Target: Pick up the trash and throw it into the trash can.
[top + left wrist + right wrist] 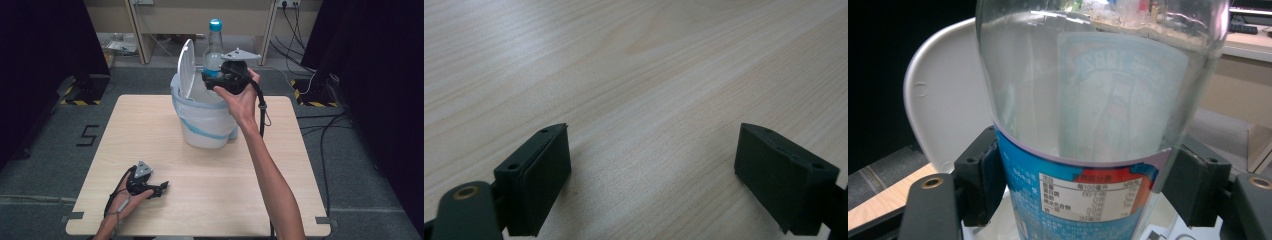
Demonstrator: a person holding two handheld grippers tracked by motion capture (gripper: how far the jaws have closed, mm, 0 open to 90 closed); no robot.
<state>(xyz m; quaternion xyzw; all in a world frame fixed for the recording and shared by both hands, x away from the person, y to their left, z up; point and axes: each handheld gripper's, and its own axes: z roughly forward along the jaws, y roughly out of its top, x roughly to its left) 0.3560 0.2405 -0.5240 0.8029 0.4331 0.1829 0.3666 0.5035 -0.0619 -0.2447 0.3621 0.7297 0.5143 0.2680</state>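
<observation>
Your right gripper [216, 80] clamps the clear water bottle [214, 50] upright over the white bin [205, 125] (lid [185, 67] raised) near the table's [210, 200] far edge. Your left gripper [162, 188] rests near the front-left corner, jaws apart.

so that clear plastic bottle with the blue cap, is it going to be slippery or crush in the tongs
The clear plastic bottle with the blue cap looks empty, so probably light. Its smooth wall may slip, though the right tongs grip across the blue label, which likely helps. Thin plastic might dent if squeezed harder.
</observation>
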